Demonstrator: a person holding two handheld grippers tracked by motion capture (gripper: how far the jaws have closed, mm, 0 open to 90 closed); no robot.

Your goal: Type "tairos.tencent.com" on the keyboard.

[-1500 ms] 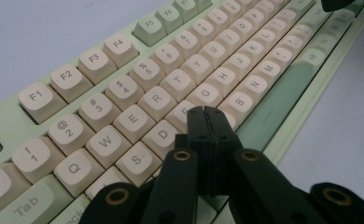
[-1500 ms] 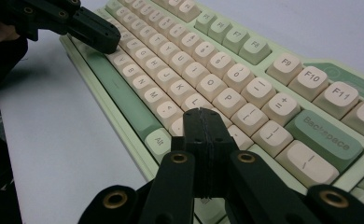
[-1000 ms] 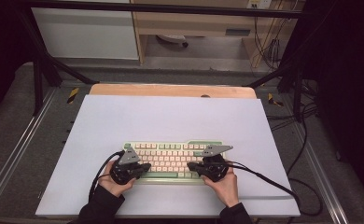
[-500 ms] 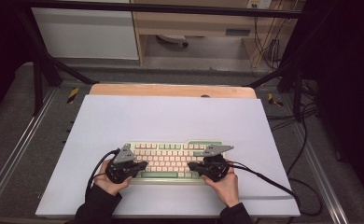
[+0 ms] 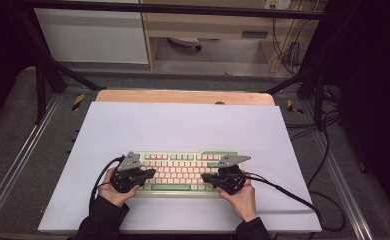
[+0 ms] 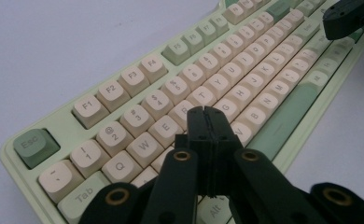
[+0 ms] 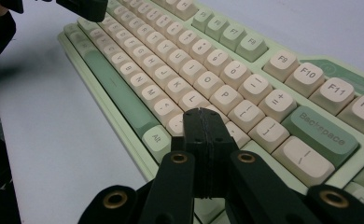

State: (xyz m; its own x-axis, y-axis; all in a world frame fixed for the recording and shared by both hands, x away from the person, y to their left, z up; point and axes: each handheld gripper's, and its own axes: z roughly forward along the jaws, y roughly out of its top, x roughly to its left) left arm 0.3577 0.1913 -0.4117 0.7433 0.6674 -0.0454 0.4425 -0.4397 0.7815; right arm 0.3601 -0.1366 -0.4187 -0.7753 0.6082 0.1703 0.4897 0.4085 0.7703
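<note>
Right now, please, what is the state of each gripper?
Left gripper: closed, holding nothing, over the keyboard's left keys.
Right gripper: closed, holding nothing, over its right keys.

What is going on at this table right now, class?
A person holds a gripper in each hand over a pale green keyboard lying on a white table. The left gripper has its fingers shut and hovers over the letter keys at the keyboard's left side. The right gripper is also shut, over the keys near the L and the right Alt. Neither holds anything; it looks like the closed tips are meant for pressing keys.
</note>
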